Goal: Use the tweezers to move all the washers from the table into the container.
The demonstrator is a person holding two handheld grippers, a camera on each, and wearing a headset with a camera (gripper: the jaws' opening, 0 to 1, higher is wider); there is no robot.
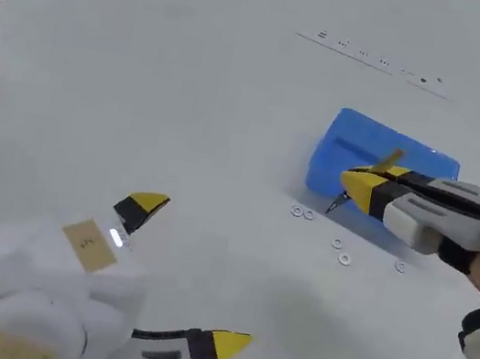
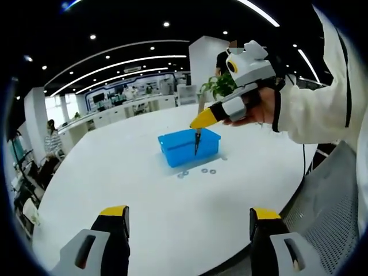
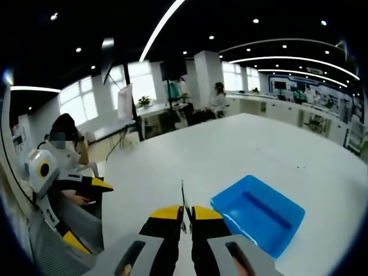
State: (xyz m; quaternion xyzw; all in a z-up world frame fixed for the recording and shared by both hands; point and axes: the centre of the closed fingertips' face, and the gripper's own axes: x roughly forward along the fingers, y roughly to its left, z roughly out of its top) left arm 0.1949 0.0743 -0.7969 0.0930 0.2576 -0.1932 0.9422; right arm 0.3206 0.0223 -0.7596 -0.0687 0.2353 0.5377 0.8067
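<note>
Several small metal washers [image 1: 309,215] lie on the white table in front of a blue container [image 1: 411,156]. My right gripper [image 1: 357,183] is shut on dark tweezers [image 1: 338,202]. The tweezers point down at the table beside the container's near left corner, close to the leftmost washers. In the right gripper view the tweezers [image 3: 183,198] stick out between the closed jaws, with the container [image 3: 259,213] to the right. My left gripper [image 1: 189,275] stands open and holds nothing at the table's near edge. In the left gripper view the washers [image 2: 204,171] lie before the container [image 2: 181,149].
The white table [image 1: 191,87] is broad and bare to the left and far side. A row of small marks [image 1: 373,59] runs across the far part of the table. A person's sleeve [image 2: 322,109] holds the right gripper [image 2: 230,106]. Other people sit at benches in the background.
</note>
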